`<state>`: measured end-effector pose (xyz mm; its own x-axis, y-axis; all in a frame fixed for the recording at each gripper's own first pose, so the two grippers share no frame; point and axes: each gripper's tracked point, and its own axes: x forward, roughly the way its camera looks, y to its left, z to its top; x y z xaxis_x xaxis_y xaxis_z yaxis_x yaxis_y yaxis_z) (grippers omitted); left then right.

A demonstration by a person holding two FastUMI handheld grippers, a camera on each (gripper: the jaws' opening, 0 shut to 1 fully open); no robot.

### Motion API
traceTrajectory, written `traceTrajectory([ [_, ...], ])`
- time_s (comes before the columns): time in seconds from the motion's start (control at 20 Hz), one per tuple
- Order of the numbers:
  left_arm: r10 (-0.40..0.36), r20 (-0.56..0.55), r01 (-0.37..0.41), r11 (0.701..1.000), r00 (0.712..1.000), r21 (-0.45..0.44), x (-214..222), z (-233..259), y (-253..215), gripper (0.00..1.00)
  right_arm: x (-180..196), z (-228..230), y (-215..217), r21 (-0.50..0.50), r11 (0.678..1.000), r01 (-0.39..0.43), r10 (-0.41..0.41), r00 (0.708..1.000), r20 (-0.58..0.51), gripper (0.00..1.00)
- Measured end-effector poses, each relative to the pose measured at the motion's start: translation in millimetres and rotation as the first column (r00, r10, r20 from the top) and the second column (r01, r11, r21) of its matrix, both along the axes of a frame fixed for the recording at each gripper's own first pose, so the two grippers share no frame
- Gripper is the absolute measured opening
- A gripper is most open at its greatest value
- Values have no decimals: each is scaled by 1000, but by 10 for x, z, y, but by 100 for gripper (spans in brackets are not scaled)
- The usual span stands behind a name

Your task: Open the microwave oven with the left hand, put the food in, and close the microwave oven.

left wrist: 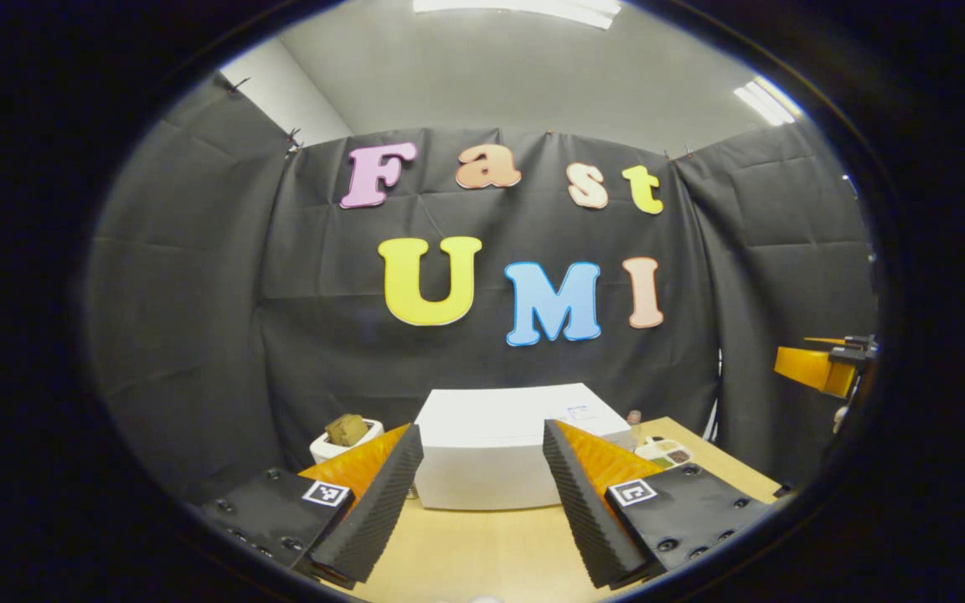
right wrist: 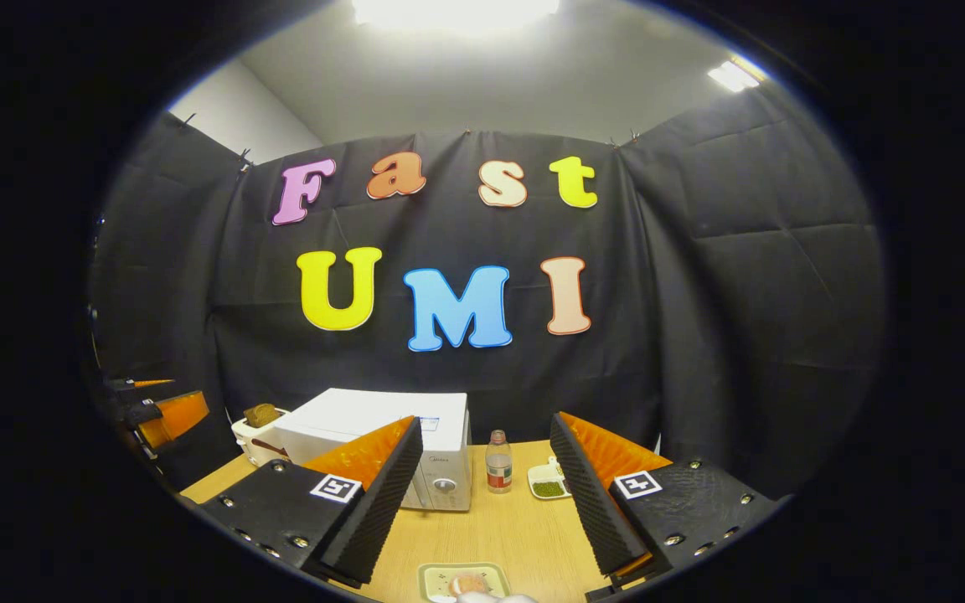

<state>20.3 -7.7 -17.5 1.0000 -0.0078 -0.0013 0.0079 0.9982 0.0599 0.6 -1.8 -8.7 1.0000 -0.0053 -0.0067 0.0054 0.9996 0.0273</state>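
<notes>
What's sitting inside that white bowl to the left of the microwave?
A brown, lumpy chunk sits in the white bowl, poking above its rim beside the microwave. It looks like food, but I cannot tell what kind. The bowl's wall hides whatever lies beneath it.

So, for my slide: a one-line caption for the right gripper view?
Open right gripper faces the closed microwave oven, plated food below.

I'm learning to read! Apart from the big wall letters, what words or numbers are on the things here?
Microwave front: small brand mark, too small to read.
Microwave top sticker: blurred.
Bottle label: blurred.
Left gripper and right gripper: square markers beside the tongs, patterns, no words.
</notes>
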Motion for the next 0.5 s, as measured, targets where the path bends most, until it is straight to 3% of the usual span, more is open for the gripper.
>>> traceTrajectory([
  [0.2,-24,25,24,1000,999,13,201,-354,-259,93,5,2,-38,16,1000,-12,13,999,-44,94],
  [0.5,-76,-80,71,996,994,-57,823,-1552,-1049,94,-59,230,-318,1,1000,21,-21,997,-69,94],
])
